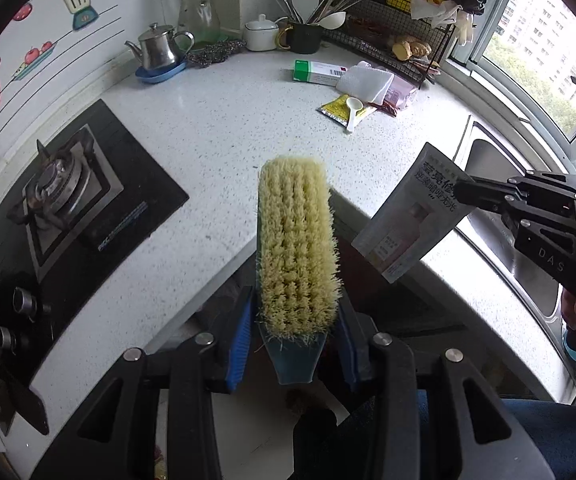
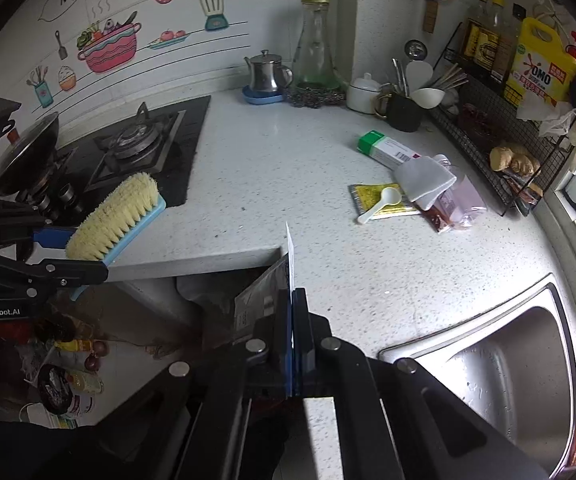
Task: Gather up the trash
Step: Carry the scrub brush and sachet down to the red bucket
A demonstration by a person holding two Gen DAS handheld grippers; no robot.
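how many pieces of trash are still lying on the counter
5 visible: green-white box, white folded pad, yellow sachet under a white scoop, pink bag, red-brown wrapper. More may hide beneath.

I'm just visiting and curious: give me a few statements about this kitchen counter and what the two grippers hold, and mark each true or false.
1. The left gripper holds a scrubbing brush with pale yellow bristles. True.
2. The right gripper is empty. False: it is shut on a flat printed card.
3. A white plastic spoon lies on a yellow packet on the counter. True.
4. The green and white box sits in the sink. False: it lies on the counter near the wire rack.
5. The steel teapot stands on the stove. False: it stands on a blue dish by the wall.
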